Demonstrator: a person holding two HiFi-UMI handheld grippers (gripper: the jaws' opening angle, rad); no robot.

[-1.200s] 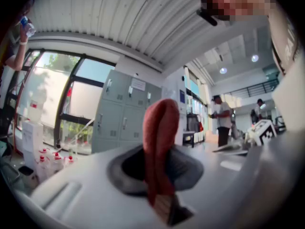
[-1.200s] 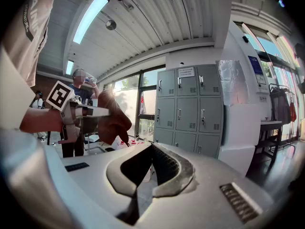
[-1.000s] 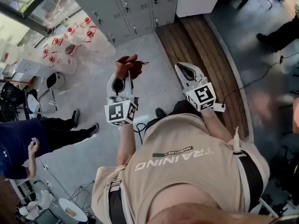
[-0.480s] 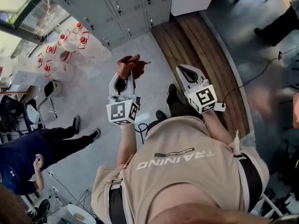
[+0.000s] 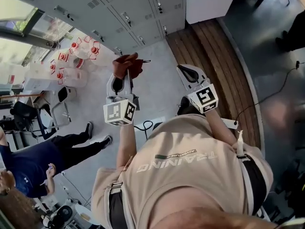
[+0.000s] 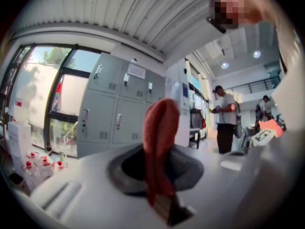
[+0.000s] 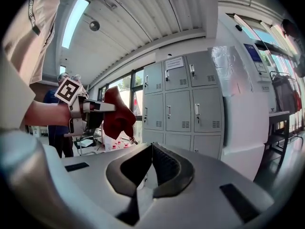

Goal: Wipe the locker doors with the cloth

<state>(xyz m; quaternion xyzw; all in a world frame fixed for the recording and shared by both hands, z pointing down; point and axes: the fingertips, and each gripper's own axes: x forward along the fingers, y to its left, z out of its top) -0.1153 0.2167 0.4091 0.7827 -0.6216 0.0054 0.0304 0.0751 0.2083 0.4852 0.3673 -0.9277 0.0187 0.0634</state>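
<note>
A reddish-brown cloth is bunched in my left gripper, which is shut on it and held out toward the grey locker doors. In the left gripper view the cloth stands up between the jaws, with the lockers some way ahead. My right gripper is shut with nothing in it, to the right of the left one. From the right gripper view the lockers face me, and the left gripper with the cloth shows at the left.
Water jugs with red caps stand on the floor left of the lockers. A white cabinet stands right of them, above a wooden strip. A person in dark blue stands at the left. Another person stands farther off.
Both grippers have come closer to the lockers as the person steps forward. The left one still holds the cloth; the right one stays shut.
</note>
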